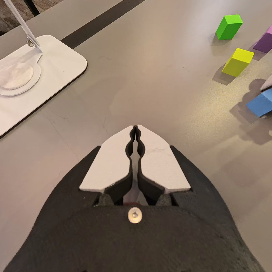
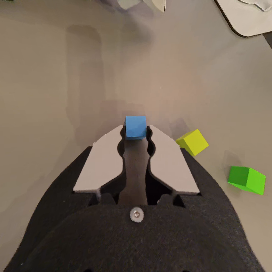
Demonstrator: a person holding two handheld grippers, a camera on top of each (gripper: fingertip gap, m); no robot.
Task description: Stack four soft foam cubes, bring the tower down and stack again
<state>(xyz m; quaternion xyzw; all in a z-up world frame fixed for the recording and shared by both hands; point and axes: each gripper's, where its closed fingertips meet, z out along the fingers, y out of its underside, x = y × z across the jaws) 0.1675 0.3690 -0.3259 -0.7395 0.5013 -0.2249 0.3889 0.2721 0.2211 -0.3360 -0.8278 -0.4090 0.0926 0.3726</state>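
My right gripper (image 2: 135,128) is shut on a blue foam cube (image 2: 135,126); both pads press on its sides at the fingertips. The left wrist view shows this blue cube (image 1: 259,103) tilted at the right edge, with a grey finger (image 1: 267,83) over it. A yellow-green cube (image 2: 192,142) and a green cube (image 2: 248,180) lie on the grey table to the right of my right gripper. In the left wrist view the green cube (image 1: 228,27), the yellow-green cube (image 1: 237,64) and a purple cube (image 1: 265,41) stand apart at the far right. My left gripper (image 1: 135,126) is shut on nothing, over bare table.
A white stand base (image 1: 44,66) with a slanted post sits at the left of the left wrist view. A dark strip (image 1: 94,28) crosses the table behind it. A white flat object (image 2: 247,17) lies at the top right of the right wrist view. About 20 centimetres separates my left fingertips from my right.
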